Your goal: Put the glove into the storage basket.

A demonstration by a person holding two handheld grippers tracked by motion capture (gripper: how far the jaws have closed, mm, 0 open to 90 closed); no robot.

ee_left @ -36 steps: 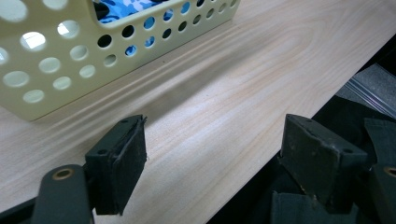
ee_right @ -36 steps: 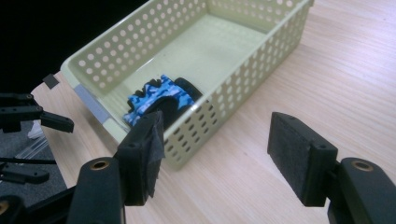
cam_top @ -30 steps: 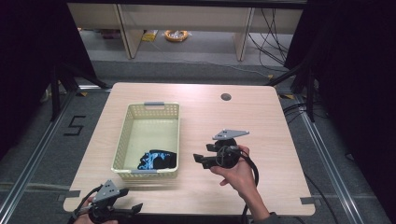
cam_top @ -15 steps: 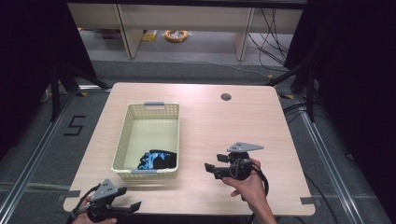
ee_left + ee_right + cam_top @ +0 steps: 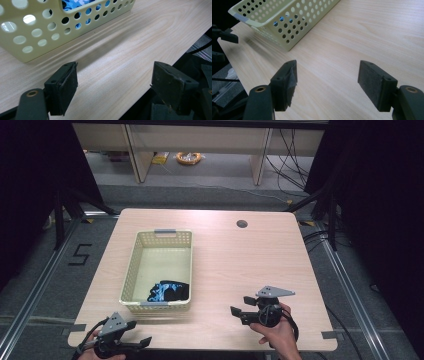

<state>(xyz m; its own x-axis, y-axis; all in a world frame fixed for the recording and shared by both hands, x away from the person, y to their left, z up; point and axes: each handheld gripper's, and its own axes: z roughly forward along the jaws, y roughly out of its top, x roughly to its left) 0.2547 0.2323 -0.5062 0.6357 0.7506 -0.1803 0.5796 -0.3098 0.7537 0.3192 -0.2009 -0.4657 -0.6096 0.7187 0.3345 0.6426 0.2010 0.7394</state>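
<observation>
A pale yellow perforated basket [image 5: 131, 270] stands on the left half of the wooden table [image 5: 240, 260]. A blue-and-black cloth [image 5: 167, 291] lies in its near end. My left gripper [image 5: 139, 334] rests at the table's near left corner, open, with bare wood between its fingers [image 5: 62, 87]; the basket [image 5: 37, 32] is just ahead of it. My right gripper [image 5: 240, 305] is low over the near right part of the table and points left toward the basket [image 5: 287, 25]. Its jaws have just been opening and stand wide, with nothing between the pads [image 5: 372, 85].
A small round hole [image 5: 242, 224] sits near the table's far edge. The near table edge runs just under both hands. Metal floor rails flank the table, and an orange coil [image 5: 189, 157] lies on the floor beyond it, by the shelving.
My right gripper has come down and toward the near edge, to the right, away from the basket. The left gripper has stayed put.
</observation>
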